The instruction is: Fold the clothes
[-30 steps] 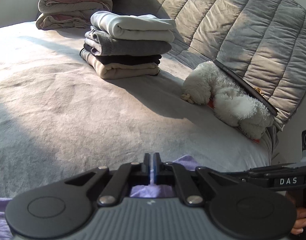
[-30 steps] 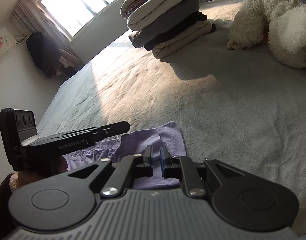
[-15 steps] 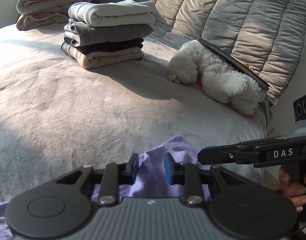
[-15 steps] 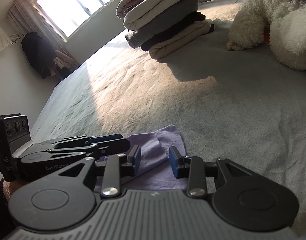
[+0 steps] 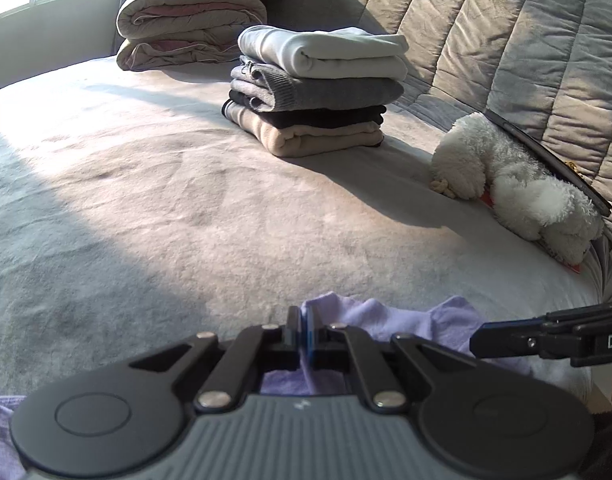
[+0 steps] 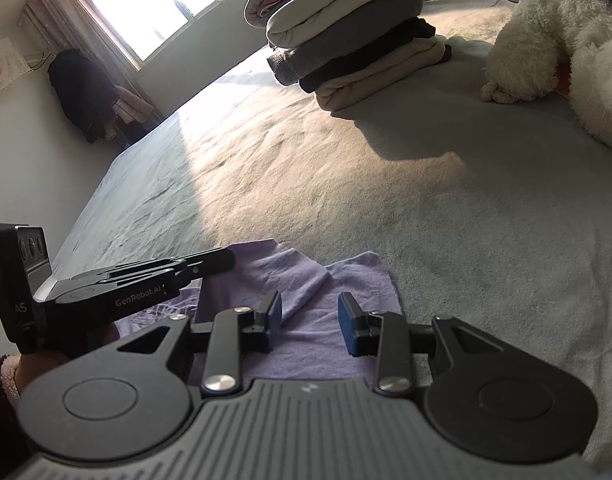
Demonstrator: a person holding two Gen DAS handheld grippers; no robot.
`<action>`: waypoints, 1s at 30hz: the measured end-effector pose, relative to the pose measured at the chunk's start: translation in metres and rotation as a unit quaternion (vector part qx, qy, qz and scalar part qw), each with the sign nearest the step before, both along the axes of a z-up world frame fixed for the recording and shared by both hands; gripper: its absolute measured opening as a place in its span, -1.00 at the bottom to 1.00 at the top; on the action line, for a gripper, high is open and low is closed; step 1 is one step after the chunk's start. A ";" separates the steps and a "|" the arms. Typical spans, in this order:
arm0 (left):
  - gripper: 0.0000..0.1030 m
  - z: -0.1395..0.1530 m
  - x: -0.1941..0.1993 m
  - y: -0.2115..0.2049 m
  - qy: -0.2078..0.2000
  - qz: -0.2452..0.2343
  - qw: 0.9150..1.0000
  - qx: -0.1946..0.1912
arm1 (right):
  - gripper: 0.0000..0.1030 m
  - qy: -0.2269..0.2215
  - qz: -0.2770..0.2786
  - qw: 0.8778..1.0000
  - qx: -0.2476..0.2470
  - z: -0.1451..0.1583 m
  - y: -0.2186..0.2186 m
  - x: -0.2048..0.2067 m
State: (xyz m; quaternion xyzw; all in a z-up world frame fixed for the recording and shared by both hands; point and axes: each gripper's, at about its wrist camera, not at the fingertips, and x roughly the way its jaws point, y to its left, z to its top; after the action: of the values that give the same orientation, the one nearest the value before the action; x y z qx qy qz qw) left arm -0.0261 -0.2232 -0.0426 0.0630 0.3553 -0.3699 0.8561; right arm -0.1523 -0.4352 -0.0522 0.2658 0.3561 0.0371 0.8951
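R tongs opened, L tongs pinching lilac cloth

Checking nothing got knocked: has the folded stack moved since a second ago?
No. The stack still sits in the same spot on the bed, between the quilts and the plush toy.

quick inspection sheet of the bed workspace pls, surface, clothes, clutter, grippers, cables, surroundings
surface: grey bed cover, part sunlit
job's things: lilac garment rumpled at near edge; folded stack of four behind
clutter: white plush toy; rolled quilts
grippers: left gripper shut, pinching a fold of the lilac garment; right gripper open above it
cables: nothing seen
surroundings: quilted headboard, window, dark clothes hanging nearby
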 end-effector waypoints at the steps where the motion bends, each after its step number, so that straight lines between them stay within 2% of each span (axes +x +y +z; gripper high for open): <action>1: -0.95 -0.001 0.002 0.002 -0.001 0.004 1.000 0.004 | -0.30 0.003 0.003 1.000 -0.006 -0.001 0.003 0.003; 5: -0.92 -0.006 0.008 0.008 0.009 0.009 1.000 0.013 | -0.30 0.009 0.012 1.000 -0.019 -0.006 0.014 0.013; 7: -0.89 -0.006 0.013 0.011 0.024 0.008 1.000 0.003 | -0.30 0.006 0.015 1.000 -0.026 -0.007 0.019 0.017; 10: -0.63 -0.006 0.021 0.012 0.051 0.004 0.999 -0.016 | -0.30 0.004 0.009 1.000 -0.026 -0.008 0.021 0.024; 12: -0.53 -0.005 0.027 0.010 0.066 -0.001 0.997 -0.026 | -0.30 0.003 0.005 1.000 -0.021 -0.010 0.022 0.028; 15: -0.52 -0.006 0.034 0.004 0.076 -0.009 0.997 -0.026 | -0.30 0.001 0.002 1.000 -0.018 -0.013 0.024 0.035; 20: -0.61 -0.009 0.046 -0.001 0.099 -0.021 0.995 -0.027 | -0.36 -0.006 -0.007 1.000 -0.018 -0.018 0.027 0.042; 22: -0.91 -0.011 0.050 -0.001 0.106 -0.021 0.994 -0.030 | -0.48 -0.011 -0.009 0.999 -0.032 -0.018 0.030 0.044; 23: -0.96 -0.012 0.050 -0.001 0.109 -0.021 0.993 -0.033 | -0.55 -0.015 -0.013 0.999 -0.045 -0.018 0.033 0.044; 25: -0.97 -0.009 0.047 0.000 0.093 -0.021 0.995 -0.037 | -0.96 -0.024 -0.024 0.997 -0.075 -0.019 0.039 0.043; 30: -0.98 0.012 0.030 0.003 0.034 -0.041 0.996 -0.066 | -0.99 -0.071 -0.035 0.992 -0.099 -0.007 0.045 0.024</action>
State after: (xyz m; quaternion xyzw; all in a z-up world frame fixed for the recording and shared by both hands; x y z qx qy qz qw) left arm 0.0041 -0.2205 -0.0311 0.0085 0.3559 -0.4293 0.8301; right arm -0.1278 -0.3907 -0.0593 0.1847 0.2844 -0.0114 0.9407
